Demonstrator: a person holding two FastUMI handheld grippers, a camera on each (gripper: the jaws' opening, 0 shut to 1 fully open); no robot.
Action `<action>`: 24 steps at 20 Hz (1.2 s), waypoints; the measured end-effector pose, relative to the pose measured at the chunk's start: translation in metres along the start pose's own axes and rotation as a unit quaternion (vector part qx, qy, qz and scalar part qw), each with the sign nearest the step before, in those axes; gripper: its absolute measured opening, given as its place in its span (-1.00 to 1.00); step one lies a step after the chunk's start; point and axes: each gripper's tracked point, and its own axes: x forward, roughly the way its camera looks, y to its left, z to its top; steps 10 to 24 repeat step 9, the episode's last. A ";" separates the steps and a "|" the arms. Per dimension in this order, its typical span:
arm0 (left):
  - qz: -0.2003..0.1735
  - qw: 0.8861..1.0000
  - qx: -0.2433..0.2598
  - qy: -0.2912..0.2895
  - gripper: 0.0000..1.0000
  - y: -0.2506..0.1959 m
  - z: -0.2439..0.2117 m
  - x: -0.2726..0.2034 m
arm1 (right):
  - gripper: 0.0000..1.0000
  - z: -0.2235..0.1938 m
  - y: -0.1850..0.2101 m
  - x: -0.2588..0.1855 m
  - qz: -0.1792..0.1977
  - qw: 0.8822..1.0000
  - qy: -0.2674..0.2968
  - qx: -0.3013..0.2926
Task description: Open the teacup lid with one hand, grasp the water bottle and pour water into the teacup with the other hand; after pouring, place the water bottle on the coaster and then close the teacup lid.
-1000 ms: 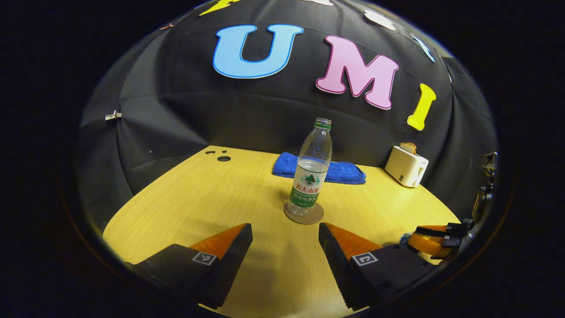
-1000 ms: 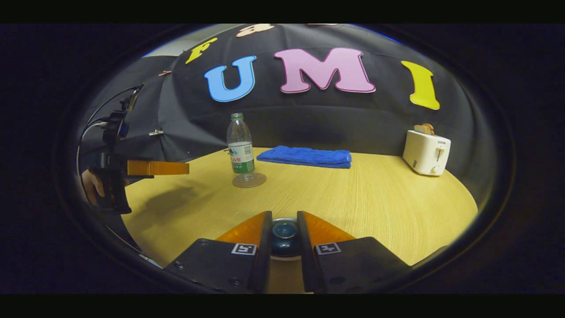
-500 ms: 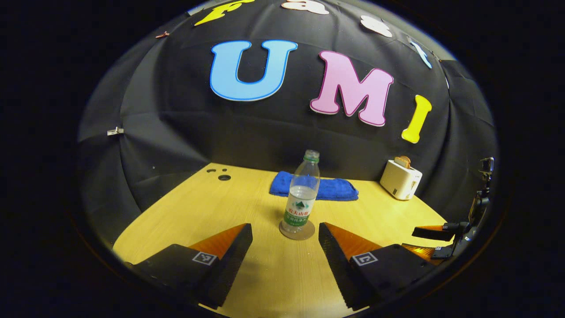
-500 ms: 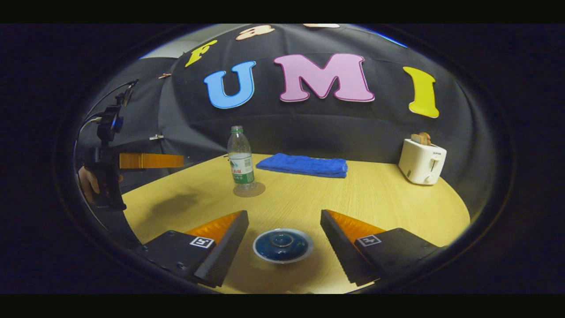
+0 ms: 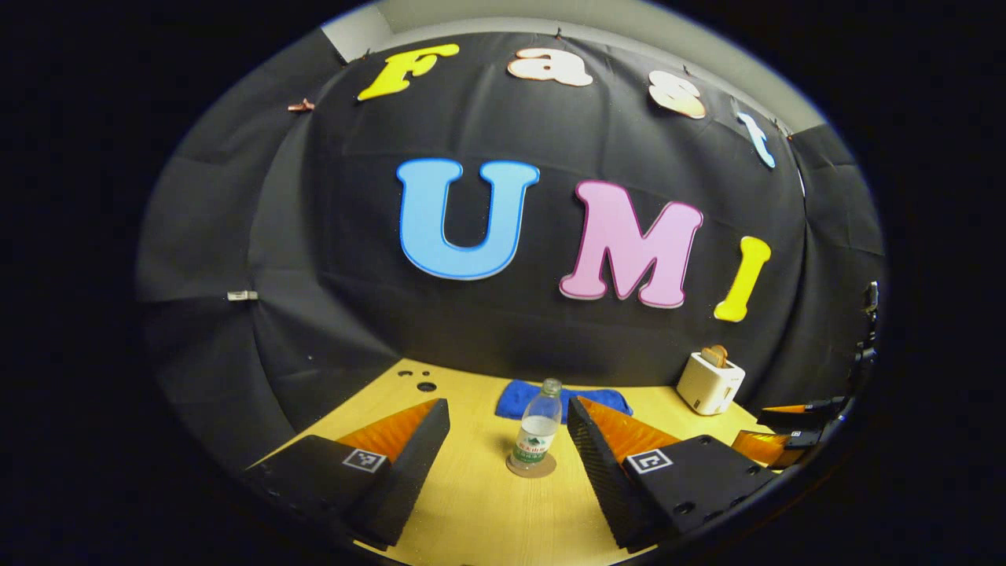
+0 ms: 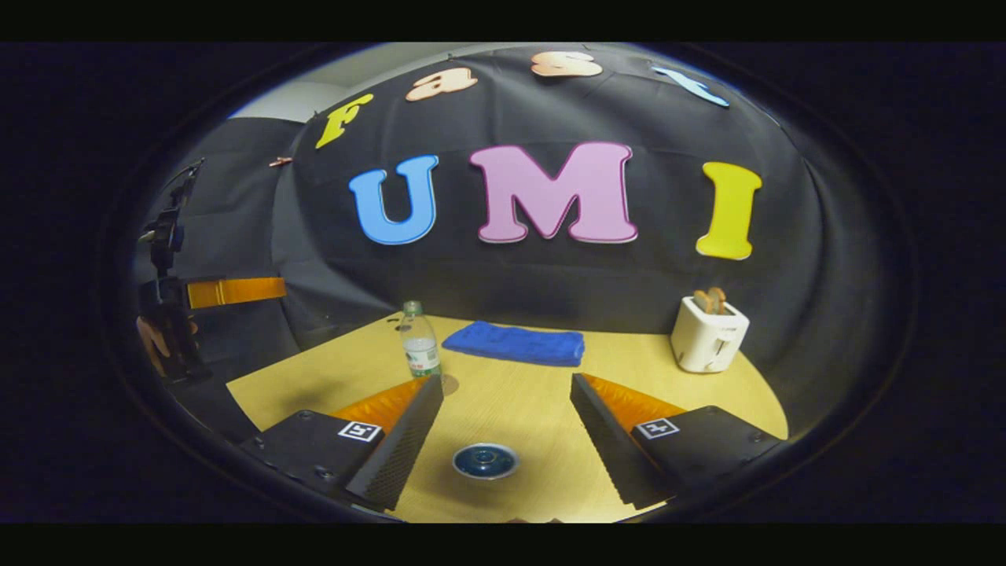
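Water bottle (image 5: 537, 434): upright on the coaster (image 5: 530, 467), partly filled with water, uncapped as far as I can tell.
Teacup lid (image 6: 485, 461): on the teacup, nearer than the bottle, to its right; contents hidden.
Left gripper (image 5: 508, 440): wide apart, empty, short of the bottle.
Right gripper (image 6: 506, 415): wide apart, empty, above the lid.
Toaster (image 6: 708, 334): bread in slots, far right of the bottle.
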 end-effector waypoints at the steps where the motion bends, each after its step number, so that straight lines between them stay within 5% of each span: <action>1: 0.010 1.000 0.000 -0.014 0.96 0.001 0.013 -0.008 | 1.00 0.013 -0.003 -0.007 -0.005 1.000 -0.008 0.001; 6: 0.045 0.998 0.025 -0.042 0.90 -0.001 0.035 -0.057 | 1.00 0.054 -0.012 -0.052 -0.036 0.999 -0.031 0.006; 9: 0.026 0.999 0.009 -0.030 0.90 -0.015 0.031 -0.084 | 1.00 0.065 -0.016 -0.086 -0.068 0.997 -0.041 0.006; 24: 0.026 0.999 0.009 -0.030 0.90 -0.015 0.031 -0.084 | 1.00 0.065 -0.016 -0.086 -0.068 0.997 -0.041 0.006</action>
